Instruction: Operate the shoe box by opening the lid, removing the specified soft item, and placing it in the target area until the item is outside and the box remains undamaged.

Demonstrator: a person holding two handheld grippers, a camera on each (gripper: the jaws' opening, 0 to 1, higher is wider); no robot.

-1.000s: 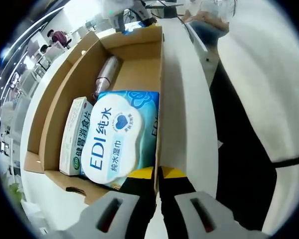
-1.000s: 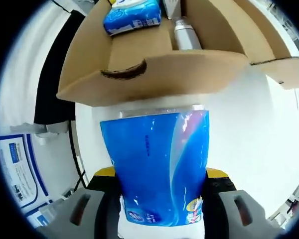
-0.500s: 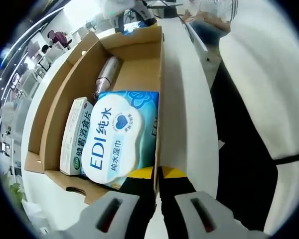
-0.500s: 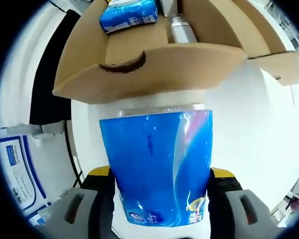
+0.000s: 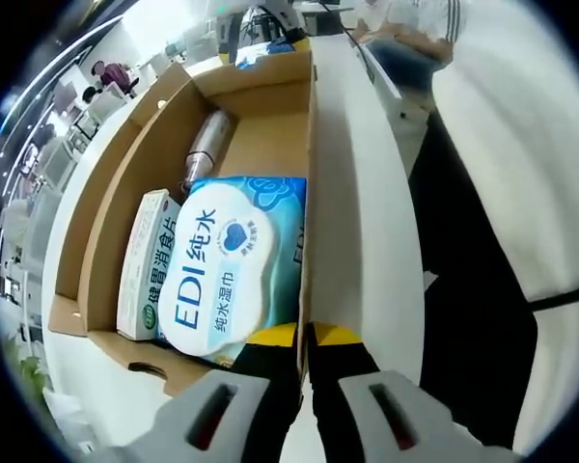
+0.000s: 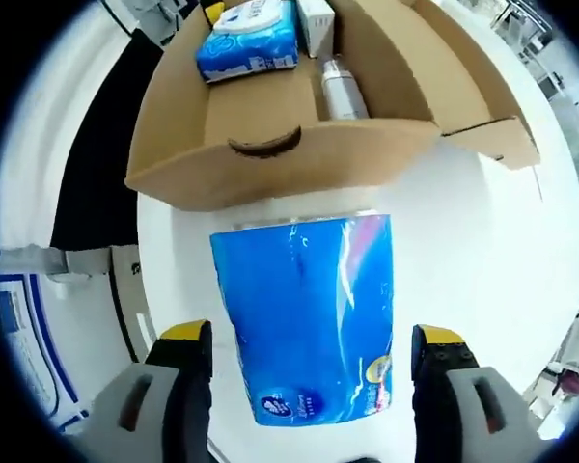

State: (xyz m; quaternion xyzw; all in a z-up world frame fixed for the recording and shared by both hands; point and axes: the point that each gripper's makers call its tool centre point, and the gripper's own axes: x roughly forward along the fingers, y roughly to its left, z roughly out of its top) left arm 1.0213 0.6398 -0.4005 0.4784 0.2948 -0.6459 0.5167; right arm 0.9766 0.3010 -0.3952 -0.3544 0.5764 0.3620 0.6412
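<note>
In the right gripper view the blue soft pack [image 6: 307, 318] lies flat on the white table [image 6: 482, 251], just in front of the near wall of the cardboard shoe box [image 6: 270, 169] and wholly outside it. The right gripper [image 6: 307, 352] has its jaws spread wide, one on either side of the pack with a gap of bare table showing at each flank, so they grip nothing. One blue pack lies on the table; inside the open box there are three things: one wet-wipes pack [image 6: 251, 40], one small white carton [image 6: 316, 21] and one silver bottle [image 6: 340, 89]. The far end of the box is cut off at the top of that view. In the left gripper view the left gripper [image 5: 304, 340] sits at the near right corner of the box [image 5: 270, 135], its jaws drawn close together with the upright side wall of the box running down between the yellow tips; the pads themselves are hidden behind the housing, so whether they truly pinch the cardboard cannot be told. The same three items show here: the wipes pack [image 5: 234, 260] printed EDI, the carton [image 5: 147, 258] to its left, and the bottle [image 5: 205, 145] beyond. At the far end, a gripper and a bit of blue are too small to make out.
</note>
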